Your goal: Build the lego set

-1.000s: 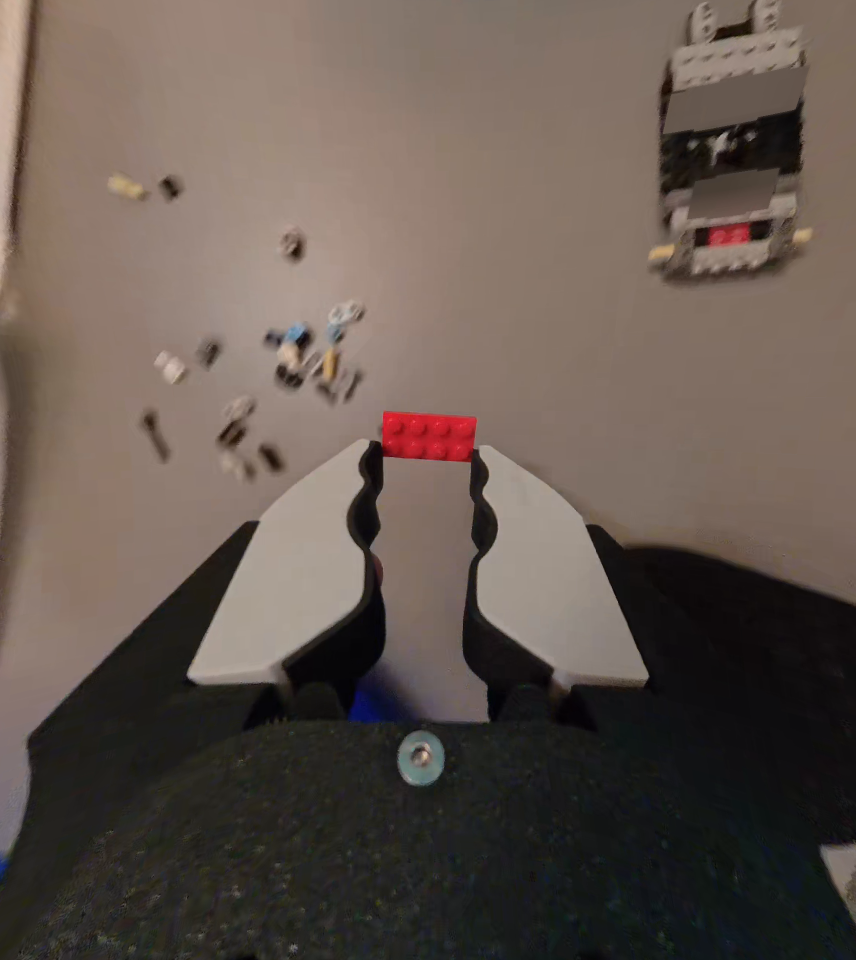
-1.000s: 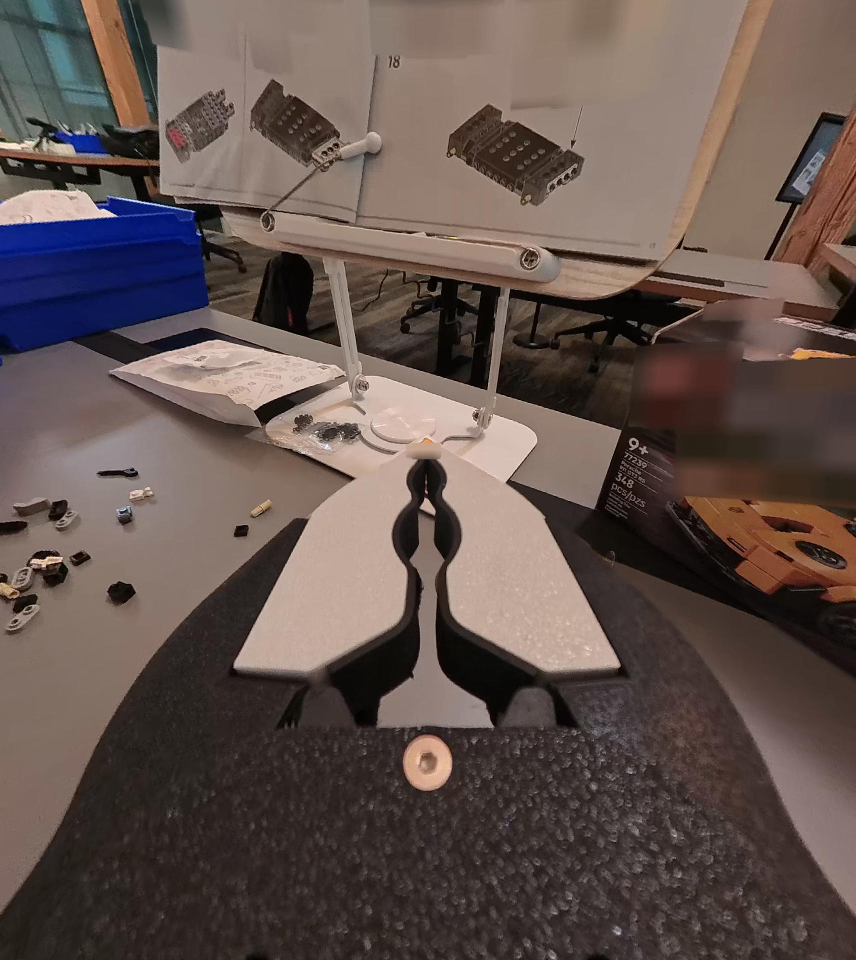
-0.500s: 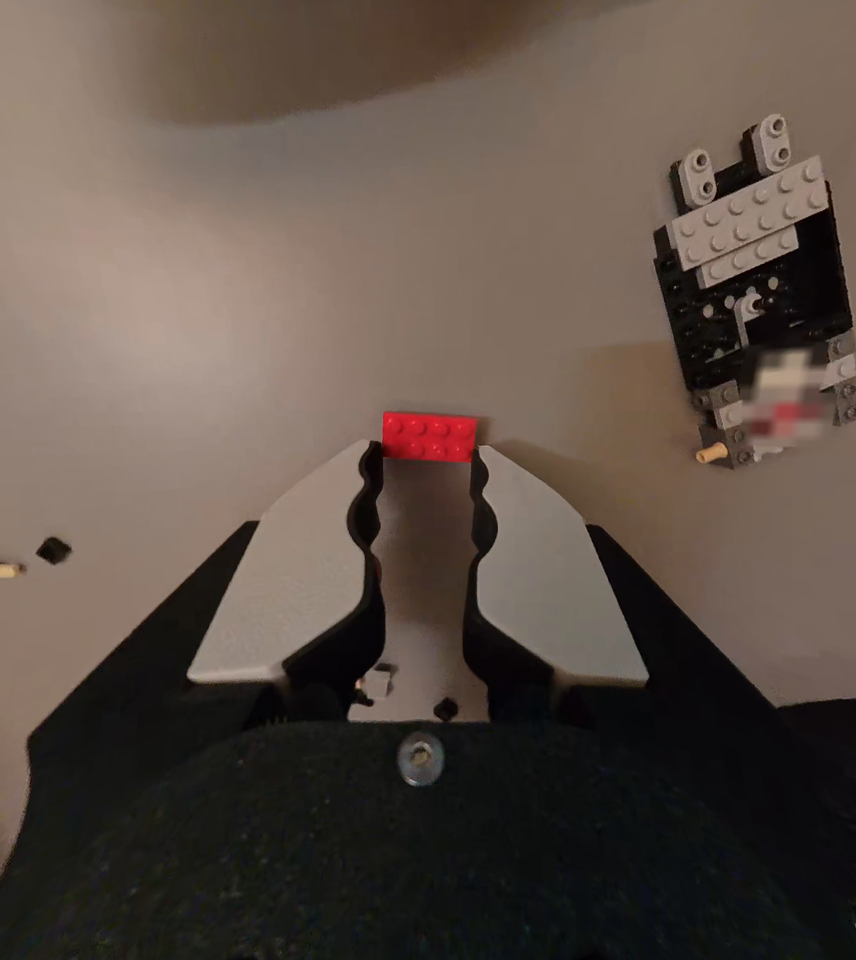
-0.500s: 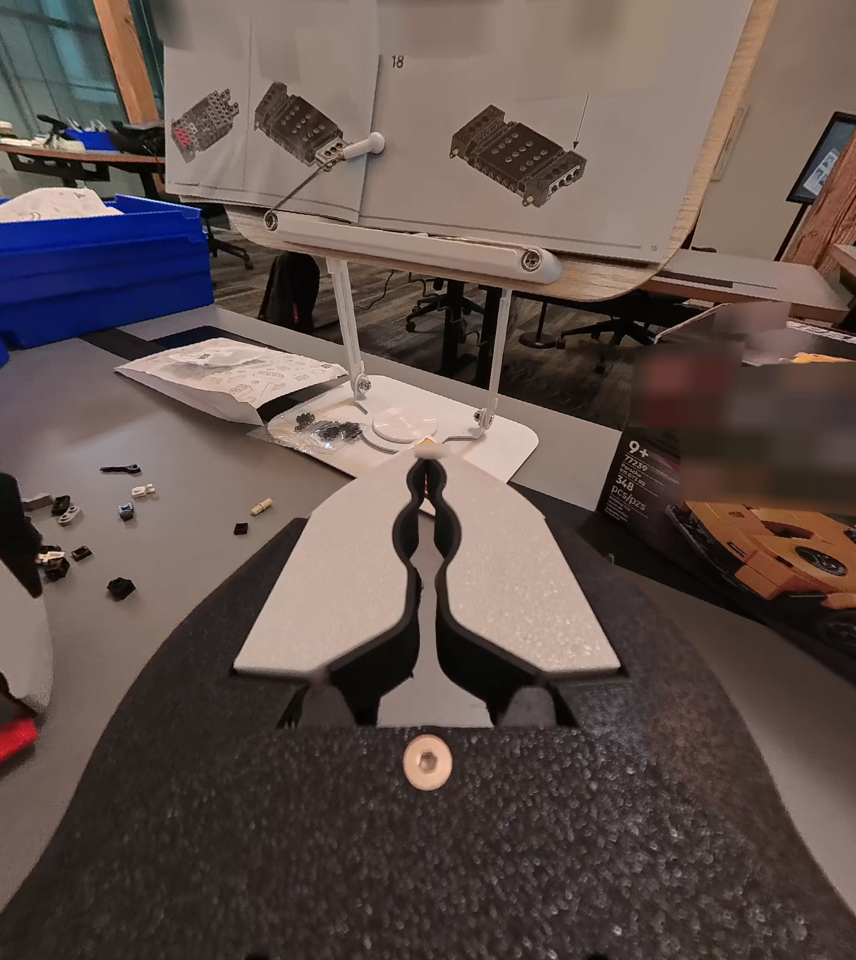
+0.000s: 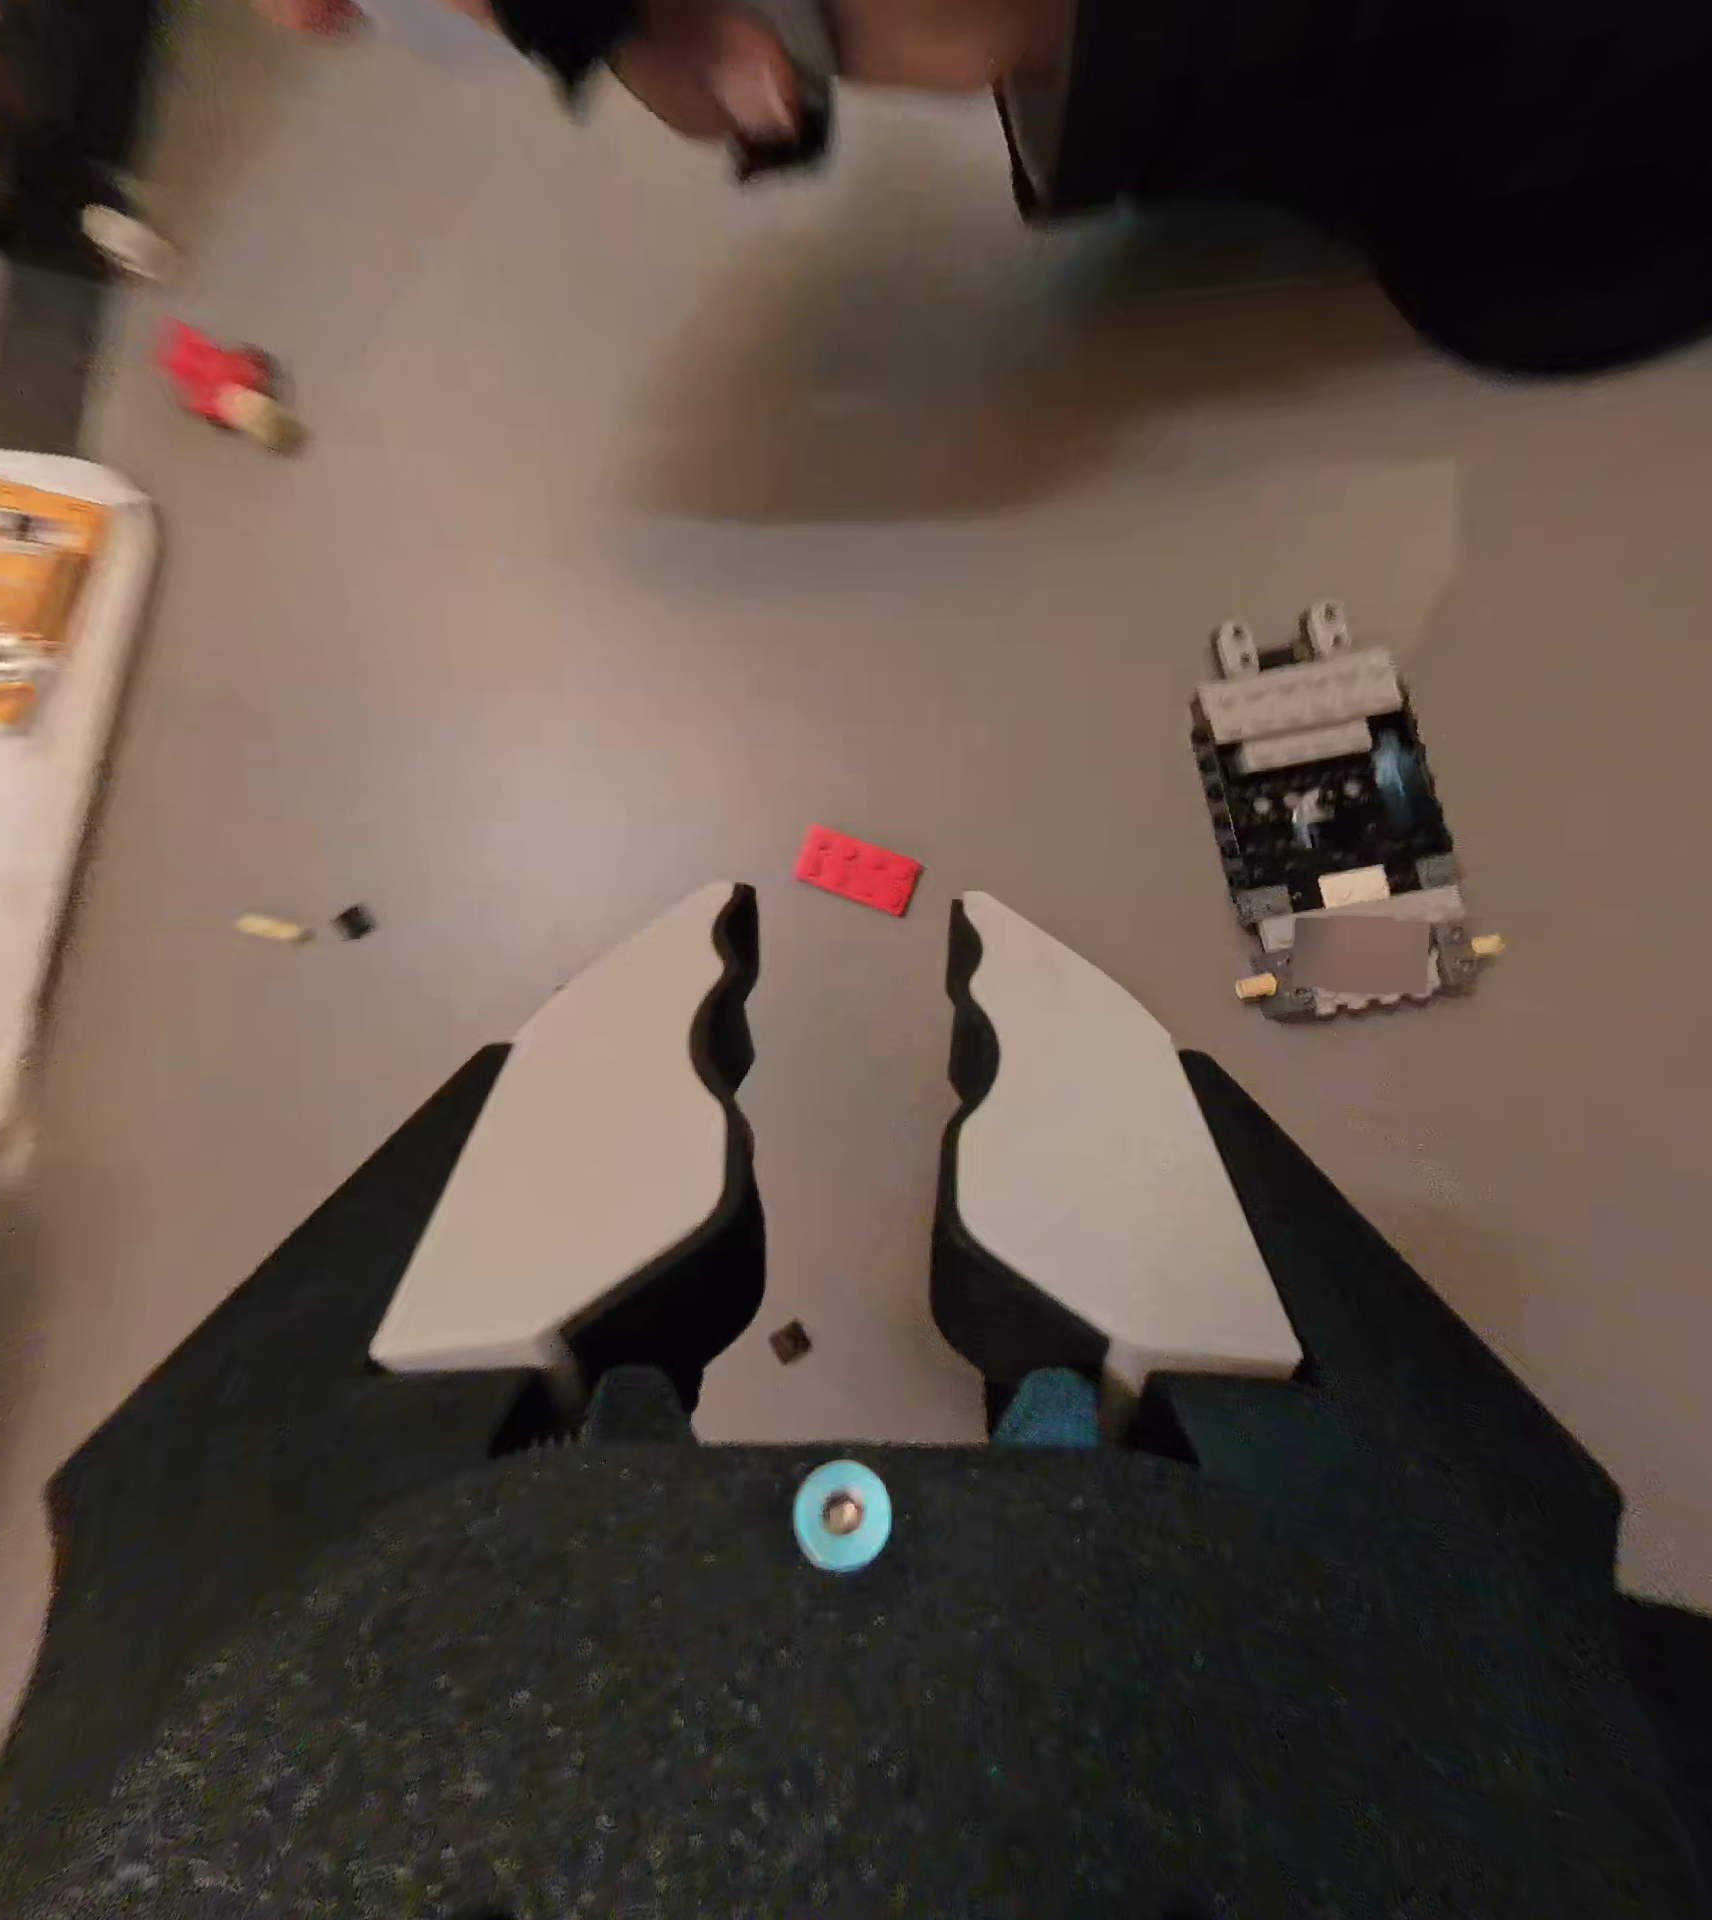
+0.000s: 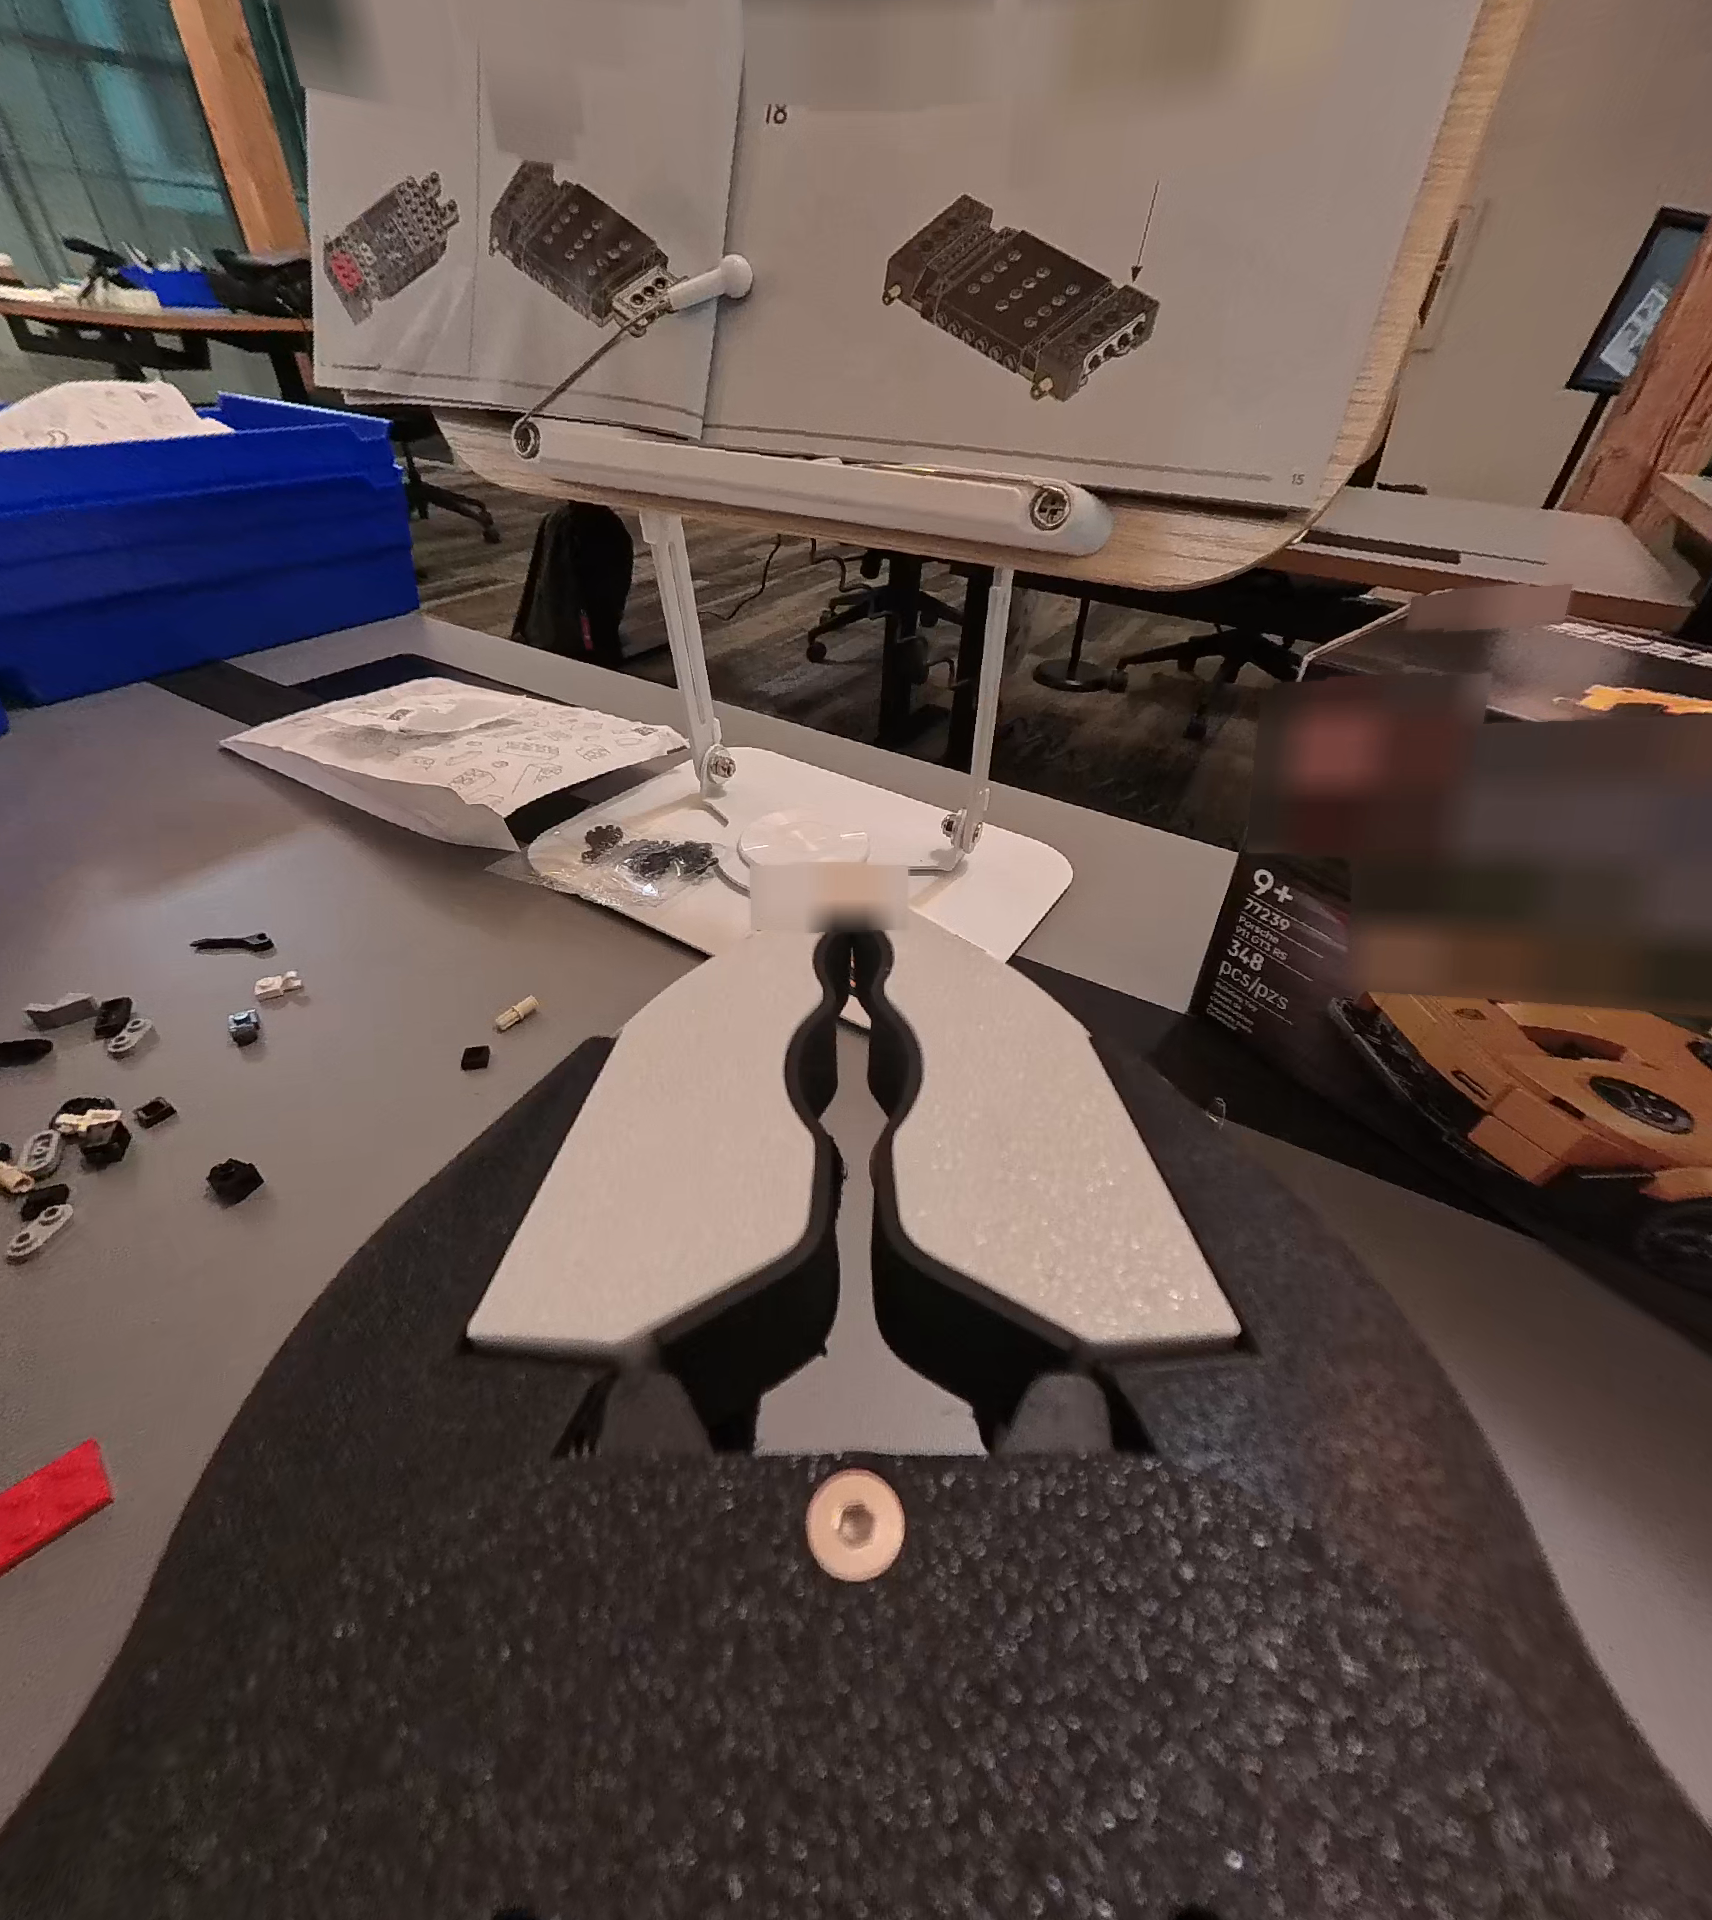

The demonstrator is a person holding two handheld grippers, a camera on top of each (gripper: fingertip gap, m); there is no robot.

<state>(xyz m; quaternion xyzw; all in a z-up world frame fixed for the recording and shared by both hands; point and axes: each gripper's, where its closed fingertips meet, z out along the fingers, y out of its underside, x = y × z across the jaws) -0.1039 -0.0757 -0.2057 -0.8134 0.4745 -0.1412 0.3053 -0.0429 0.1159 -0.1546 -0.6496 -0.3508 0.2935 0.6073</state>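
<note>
A red flat plate (image 5: 857,869) lies on the grey table just beyond my left gripper (image 5: 850,906), which is open and empty above it. The plate also shows at the lower left of the right wrist view (image 6: 0,1527). The part-built grey and black chassis (image 5: 1335,821) lies to the right of the plate. My right gripper (image 6: 850,940) is held above the table, shut on a small pale piece at its tips. A blurred patch covers those tips.
Loose small parts (image 6: 62,1132) lie at the left. The instruction booklet (image 6: 831,260) stands on a white stand (image 6: 997,873), with parts bags (image 6: 447,748) beside it. The set box (image 6: 1558,1039) is at the right and blue bins (image 6: 156,540) at the far left. A hand (image 5: 727,73) is at the top. My right fingertips sit around 20 cm from my left ones. To reach the red flat plate (image 5: 857,869) in a straight line is about 8 cm for my left fingers, about 20 cm for my right. Look for it in the right wrist view (image 6: 9,1526) too.
My left gripper has opened and let go of the red plate, which now lies on the table. The left view has shifted over the table. The right gripper has stayed put.
</note>
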